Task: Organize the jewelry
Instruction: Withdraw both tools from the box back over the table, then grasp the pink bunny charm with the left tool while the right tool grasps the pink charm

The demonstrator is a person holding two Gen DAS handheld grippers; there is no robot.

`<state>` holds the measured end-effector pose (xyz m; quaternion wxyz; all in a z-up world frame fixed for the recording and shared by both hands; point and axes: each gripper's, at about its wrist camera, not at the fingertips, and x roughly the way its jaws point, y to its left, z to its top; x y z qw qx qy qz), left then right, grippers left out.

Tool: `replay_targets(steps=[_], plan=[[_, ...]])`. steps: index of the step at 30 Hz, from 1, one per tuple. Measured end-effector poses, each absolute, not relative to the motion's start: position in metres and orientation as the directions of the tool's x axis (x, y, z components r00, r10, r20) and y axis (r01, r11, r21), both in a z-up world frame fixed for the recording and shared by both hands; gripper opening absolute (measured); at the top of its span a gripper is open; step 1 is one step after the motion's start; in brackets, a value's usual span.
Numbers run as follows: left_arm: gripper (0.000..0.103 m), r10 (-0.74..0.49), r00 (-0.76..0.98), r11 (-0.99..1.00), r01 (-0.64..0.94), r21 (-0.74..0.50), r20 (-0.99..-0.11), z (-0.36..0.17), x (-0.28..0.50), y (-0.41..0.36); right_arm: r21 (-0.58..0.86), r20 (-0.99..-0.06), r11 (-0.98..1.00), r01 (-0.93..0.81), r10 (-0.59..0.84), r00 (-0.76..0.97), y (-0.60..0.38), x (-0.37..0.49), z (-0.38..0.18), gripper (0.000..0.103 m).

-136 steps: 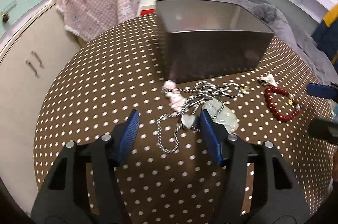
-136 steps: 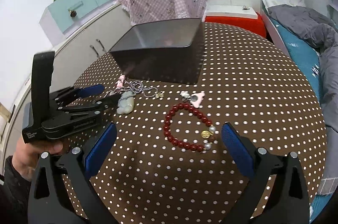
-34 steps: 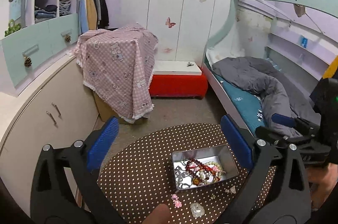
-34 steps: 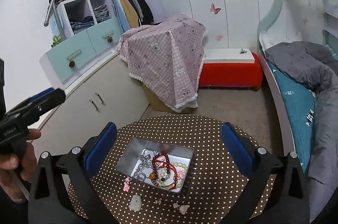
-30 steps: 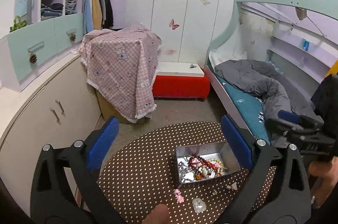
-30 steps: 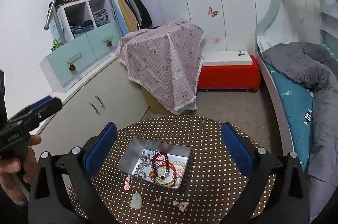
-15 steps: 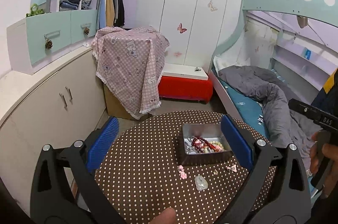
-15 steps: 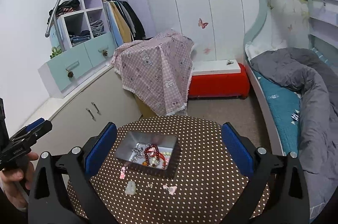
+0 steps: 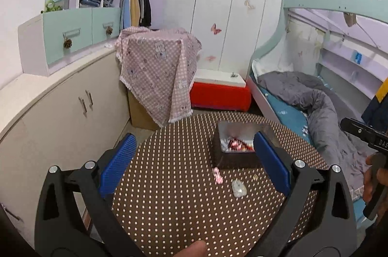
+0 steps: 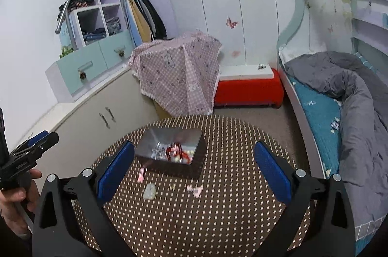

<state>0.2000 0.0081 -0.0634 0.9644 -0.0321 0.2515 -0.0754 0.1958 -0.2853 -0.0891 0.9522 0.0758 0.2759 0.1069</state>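
A metal tin (image 9: 238,156) (image 10: 167,165) stands on the round brown polka-dot table (image 9: 169,196) (image 10: 194,220). It holds red beads, a chain and pale beads (image 10: 175,151). On the cloth in front of it lie a pink charm (image 9: 217,175) (image 10: 141,174), a pale jade pendant (image 9: 238,188) (image 10: 149,191), a tiny gold charm (image 10: 172,186) and a pink-white charm (image 10: 196,190). My left gripper (image 9: 194,160) and my right gripper (image 10: 194,167) are open, empty and held high above the table.
A cream cabinet (image 9: 60,111) runs along the left. A box under a pink checked cloth (image 10: 179,77) and a red bench (image 10: 247,87) stand behind the table. A bunk bed with a grey duvet (image 10: 351,99) is on the right.
Since 4.5 s ago the necklace and red bracelet have gone from the table into the tin. Both grippers rose high, and over the last second have dropped and come closer.
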Motion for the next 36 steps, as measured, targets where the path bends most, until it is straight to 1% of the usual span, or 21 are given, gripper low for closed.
replay_targets(steps=[9,14,23,25,30,31,32,33,34,35,36], plan=[[0.095,-0.155,0.799,0.988,0.133,-0.080,-0.581,-0.112,0.211,0.001,0.197,-0.598,0.969,-0.150,0.240,0.765,-0.280,0.203,-0.130,0.095],[0.095,-0.165,0.752,0.985,0.164,-0.061,-0.638,-0.139,0.228,-0.013,0.199,-0.646,0.969,-0.149,0.244,0.724,-0.276,0.210,-0.154,0.095],[0.095,-0.147,0.659,0.980,0.201,-0.016,-0.738,-0.189,0.273,-0.044,0.201,-0.699,0.967,-0.158,0.255,0.668,-0.270,0.226,-0.182,0.095],[0.093,-0.142,0.639,0.979,0.202,-0.014,-0.756,-0.199,0.283,-0.048,0.196,-0.708,0.967,-0.162,0.254,0.659,-0.270,0.230,-0.187,0.095],[0.073,-0.146,0.589,0.975,0.223,-0.014,-0.795,-0.216,0.299,-0.058,0.167,-0.739,0.973,-0.160,0.231,0.632,-0.271,0.245,-0.204,0.095],[0.073,-0.141,0.594,0.974,0.228,-0.002,-0.792,-0.219,0.300,-0.060,0.161,-0.744,0.974,-0.162,0.227,0.628,-0.270,0.247,-0.207,0.095],[0.070,-0.141,0.600,0.972,0.234,0.004,-0.788,-0.218,0.299,-0.061,0.153,-0.749,0.973,-0.170,0.227,0.623,-0.269,0.250,-0.210,0.095],[0.061,-0.153,0.601,0.969,0.247,0.000,-0.785,-0.217,0.298,-0.063,0.146,-0.751,0.973,-0.180,0.227,0.620,-0.268,0.252,-0.212,0.095],[0.054,-0.170,0.601,0.965,0.262,-0.009,-0.781,-0.216,0.297,-0.063,0.139,-0.753,0.972,-0.189,0.228,0.617,-0.267,0.255,-0.214,0.095],[0.044,-0.182,0.602,0.962,0.273,-0.013,-0.777,-0.215,0.296,-0.066,0.134,-0.756,0.971,-0.197,0.229,0.613,-0.265,0.257,-0.217,0.095],[0.036,-0.194,0.603,0.959,0.283,-0.020,-0.774,-0.215,0.295,-0.067,0.124,-0.760,0.970,-0.208,0.228,0.608,-0.262,0.260,-0.220,0.095]])
